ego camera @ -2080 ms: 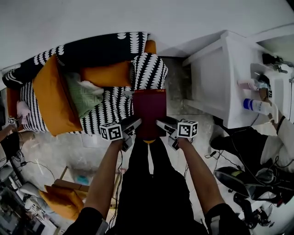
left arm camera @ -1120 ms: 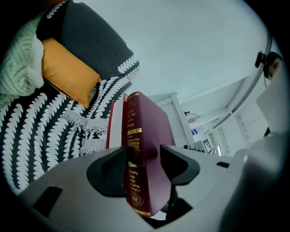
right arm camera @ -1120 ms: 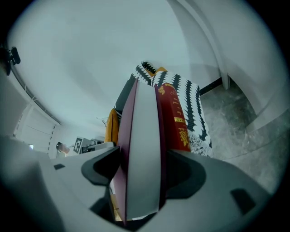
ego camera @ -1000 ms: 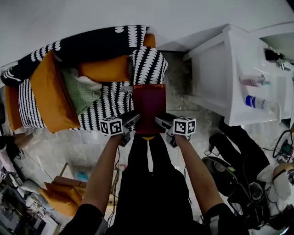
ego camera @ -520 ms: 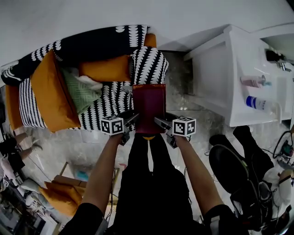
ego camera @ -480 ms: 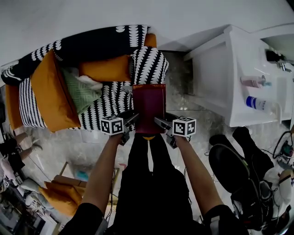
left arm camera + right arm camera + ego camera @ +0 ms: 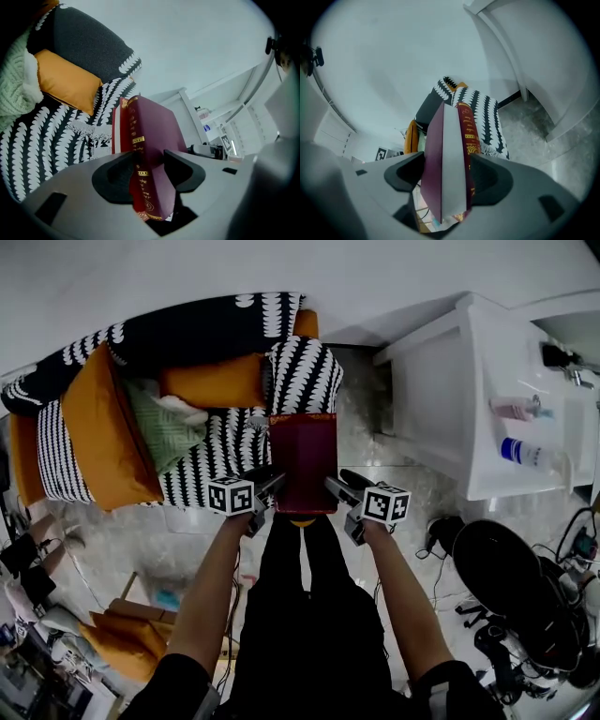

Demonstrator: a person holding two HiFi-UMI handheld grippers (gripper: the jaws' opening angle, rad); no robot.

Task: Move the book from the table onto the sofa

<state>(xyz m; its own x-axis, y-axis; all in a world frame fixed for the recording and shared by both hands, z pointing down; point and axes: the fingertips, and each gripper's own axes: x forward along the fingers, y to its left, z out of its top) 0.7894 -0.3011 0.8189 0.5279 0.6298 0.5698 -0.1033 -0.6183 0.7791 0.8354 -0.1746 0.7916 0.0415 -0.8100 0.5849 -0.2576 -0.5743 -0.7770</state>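
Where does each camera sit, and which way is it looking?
Head view: on the person's head, looking steeply down at sofa and floor; forearms, legs, left gripper, right gripper show.
Left gripper view: on that gripper, looking along its jaws, clamped on the book, toward the sofa.
Right gripper view: on that gripper, jaws likewise clamping the book.
Shared: all show book and sofa.

One maroon book (image 7: 303, 460) at frame centre. Two claws: the left claw (image 7: 270, 487) and the right claw (image 7: 336, 489). One black-and-white sofa (image 7: 206, 334) in the upper left, with two orange cushions on it, a large one (image 7: 103, 432) and a smaller one (image 7: 214, 385), and one green knitted throw (image 7: 169, 432). Two bottles, one (image 7: 514, 409) above the other (image 7: 525, 451), on one white counter (image 7: 441, 381) at the right.
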